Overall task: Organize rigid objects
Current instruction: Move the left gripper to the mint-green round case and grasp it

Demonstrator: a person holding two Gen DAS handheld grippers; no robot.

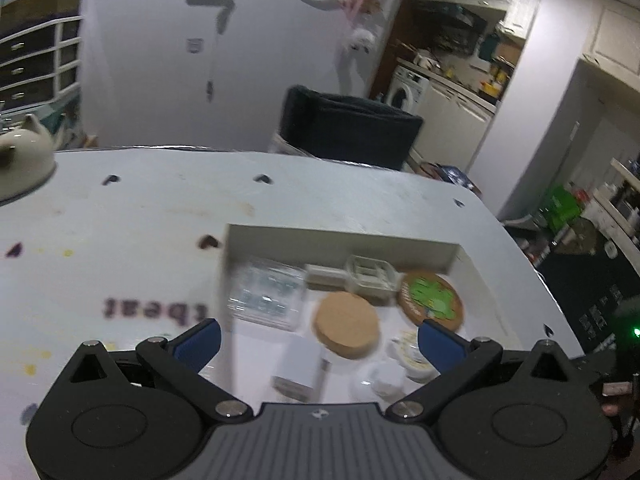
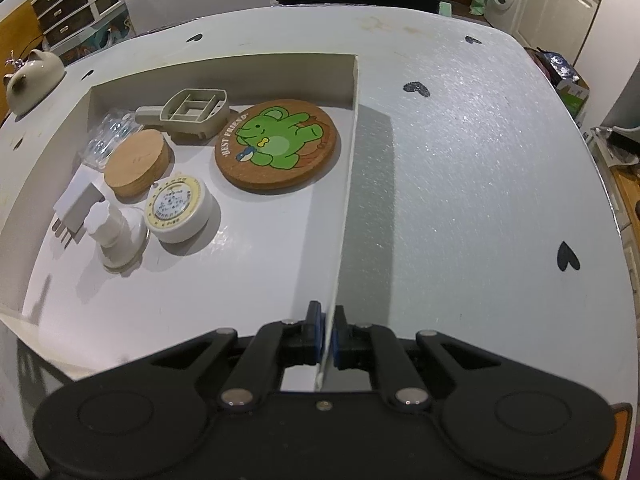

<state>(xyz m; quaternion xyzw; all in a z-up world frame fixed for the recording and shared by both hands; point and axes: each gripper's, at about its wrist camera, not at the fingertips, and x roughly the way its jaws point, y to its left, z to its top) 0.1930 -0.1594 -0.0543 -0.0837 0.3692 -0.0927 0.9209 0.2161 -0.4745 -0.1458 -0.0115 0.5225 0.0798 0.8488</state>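
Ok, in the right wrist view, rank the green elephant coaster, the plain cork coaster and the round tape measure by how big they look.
Largest to smallest as they appear:
1. green elephant coaster
2. plain cork coaster
3. round tape measure

The last two look close; the tape measure lies nearer the camera, so that order is unsure.

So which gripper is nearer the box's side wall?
Right. The right gripper is shut on the box's side wall, fingers either side of it. The left gripper hovers open over the box's contents, touching nothing.
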